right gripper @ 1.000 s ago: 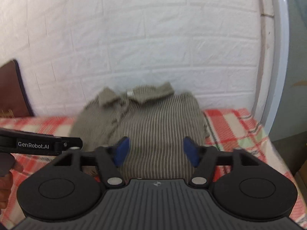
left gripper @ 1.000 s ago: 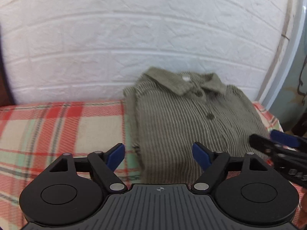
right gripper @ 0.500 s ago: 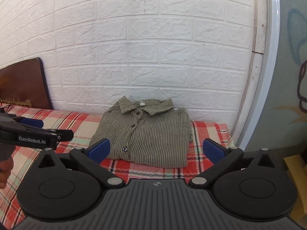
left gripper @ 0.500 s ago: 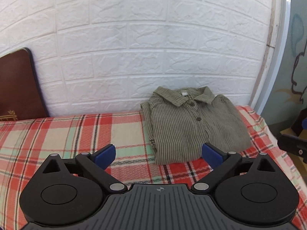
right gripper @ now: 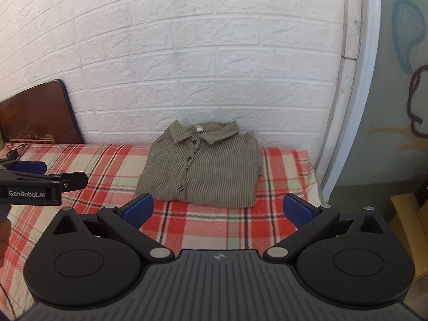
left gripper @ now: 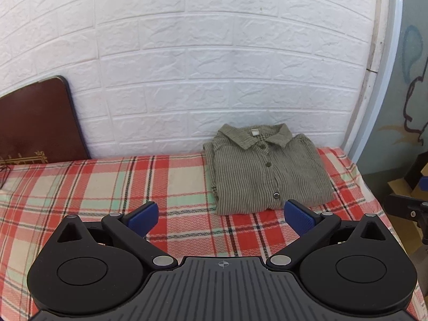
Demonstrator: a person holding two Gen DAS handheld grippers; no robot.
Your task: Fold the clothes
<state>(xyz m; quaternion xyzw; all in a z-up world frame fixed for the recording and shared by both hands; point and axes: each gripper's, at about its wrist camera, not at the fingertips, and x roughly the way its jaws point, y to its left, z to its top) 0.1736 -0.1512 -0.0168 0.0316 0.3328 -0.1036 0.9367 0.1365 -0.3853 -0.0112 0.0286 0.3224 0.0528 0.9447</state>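
Observation:
An olive striped button shirt (left gripper: 267, 174) lies folded, collar toward the wall, at the far right of the plaid-covered bed (left gripper: 133, 182). It also shows in the right wrist view, shirt (right gripper: 203, 165) centred ahead. My left gripper (left gripper: 221, 217) is open and empty, held back from the shirt's near edge. My right gripper (right gripper: 216, 210) is open and empty too, well short of the shirt. The left gripper (right gripper: 40, 184) appears from the side at the left of the right wrist view.
A white brick wall (left gripper: 200, 67) backs the bed. A dark brown board (left gripper: 34, 123) leans against it at the left. Past the bed's right edge are a pale door frame (right gripper: 347, 93) and cardboard boxes (right gripper: 409, 214).
Both grippers have pulled back from the shirt and opened wider. The shirt, close under the fingers a second ago, now lies folded well ahead of them.

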